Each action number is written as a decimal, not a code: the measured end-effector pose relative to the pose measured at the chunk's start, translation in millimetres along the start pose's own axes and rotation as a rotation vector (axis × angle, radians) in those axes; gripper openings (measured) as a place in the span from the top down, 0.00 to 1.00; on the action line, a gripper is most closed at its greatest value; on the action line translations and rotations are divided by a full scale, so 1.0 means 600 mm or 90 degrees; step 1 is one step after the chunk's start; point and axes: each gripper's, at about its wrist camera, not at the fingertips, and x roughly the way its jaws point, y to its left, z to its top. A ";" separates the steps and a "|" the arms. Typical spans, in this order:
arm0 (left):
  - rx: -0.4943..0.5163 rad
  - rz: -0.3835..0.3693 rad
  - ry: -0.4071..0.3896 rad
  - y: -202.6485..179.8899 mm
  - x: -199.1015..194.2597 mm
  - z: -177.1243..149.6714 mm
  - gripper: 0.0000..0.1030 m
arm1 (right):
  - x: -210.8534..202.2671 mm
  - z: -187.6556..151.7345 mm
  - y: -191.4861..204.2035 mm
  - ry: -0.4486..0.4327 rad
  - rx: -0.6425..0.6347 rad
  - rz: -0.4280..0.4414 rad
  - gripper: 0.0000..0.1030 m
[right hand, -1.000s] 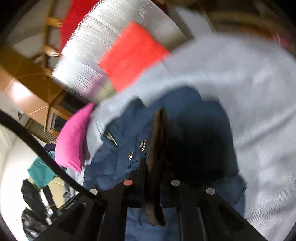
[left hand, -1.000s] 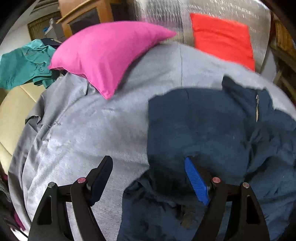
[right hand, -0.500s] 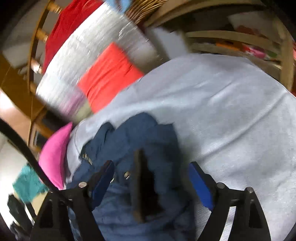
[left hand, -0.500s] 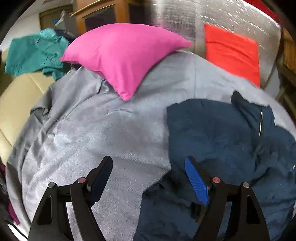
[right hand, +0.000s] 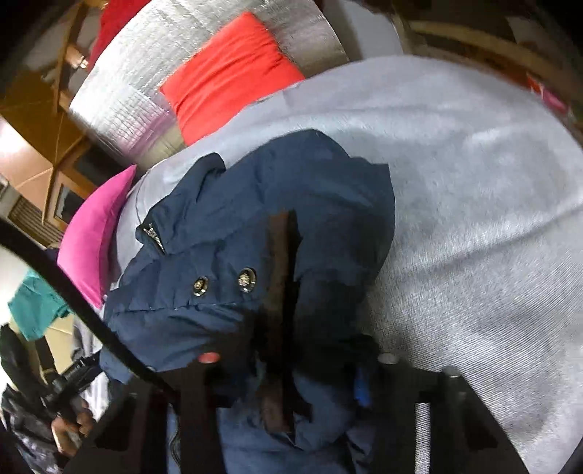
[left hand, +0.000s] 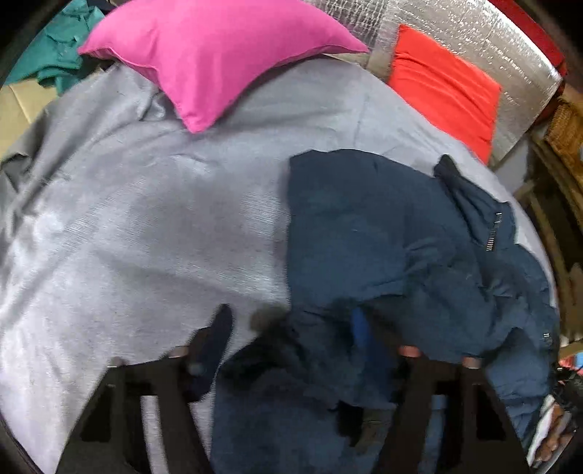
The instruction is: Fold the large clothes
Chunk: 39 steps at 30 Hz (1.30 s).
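Note:
A navy blue padded jacket [left hand: 382,233] lies bunched on a grey blanket [left hand: 145,218]. It also shows in the right wrist view [right hand: 284,204], with two metal snaps and a dark strap across it. My left gripper [left hand: 291,328] is open at the jacket's near left edge, its right finger partly under a fold of cloth. My right gripper [right hand: 288,368] is open with jacket cloth heaped between and over its fingers, which are mostly hidden.
A pink pillow [left hand: 215,51] and a red cushion [left hand: 448,87] lie at the back against a silver foil panel [left hand: 473,32]. Teal clothing [left hand: 47,47] lies far left. Wooden furniture [right hand: 473,40] stands past the blanket's edge.
My right gripper opened from shut on the jacket, then pushed back into the cloth. My left gripper moved forward, its right finger now under a jacket fold.

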 end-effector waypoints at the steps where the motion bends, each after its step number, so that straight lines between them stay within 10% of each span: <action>1: -0.001 -0.007 0.002 0.001 0.001 0.000 0.51 | -0.003 0.000 0.003 -0.004 -0.002 -0.003 0.66; 8: 0.030 0.025 -0.009 -0.016 0.007 0.002 0.73 | -0.042 -0.004 0.024 -0.073 -0.042 -0.039 0.75; 23: 0.063 0.101 -0.042 -0.030 -0.049 -0.031 0.68 | -0.071 -0.013 -0.022 -0.033 0.030 -0.015 0.50; 28: 0.112 0.114 -0.097 -0.031 -0.116 -0.091 0.50 | -0.116 -0.039 -0.033 -0.046 0.038 0.016 0.49; 39: 0.159 0.131 -0.122 0.036 -0.198 -0.242 0.45 | -0.214 -0.191 -0.094 -0.048 0.077 0.086 0.46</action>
